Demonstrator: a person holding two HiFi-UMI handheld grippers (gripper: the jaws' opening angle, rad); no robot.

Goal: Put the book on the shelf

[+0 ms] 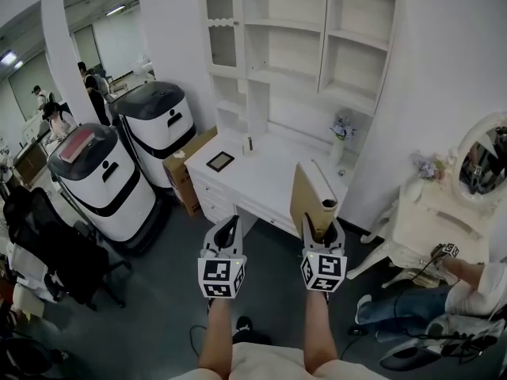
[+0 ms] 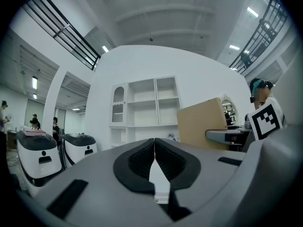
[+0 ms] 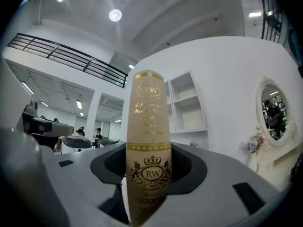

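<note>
**Head view.** The right gripper (image 1: 321, 226) holds the book (image 1: 310, 190) upright. The book's lower end sits between the fingers (image 1: 337, 234), and the rest rises above and ahead of them. The left gripper (image 1: 229, 226) is level beside it and carries nothing. The shelf (image 1: 305, 38) stands well ahead of both grippers, over a white worktop (image 1: 261, 176).

**Left gripper view.** The fingers (image 2: 137, 159) are clenched pad to pad with nothing between them. The book shows to their right and the shelf straight ahead of them.

**Right gripper view.** The fingers (image 3: 187, 167) are spread wide and grasp the book by its two covers. The gold-printed spine faces back between them. The shelf lies ahead, slightly right of the fingers.

**Handling.** The book looks like a stiff hardback of moderate weight with smooth covers.
- The grasp is low, so the book is likely top-heavy and may pivot or slip in the pads.
- Keep the hold on the covers near the spine's lower end.
- Keep the book vertical while carrying it.
- The free left gripper can steady the upper edge if needed.
</note>
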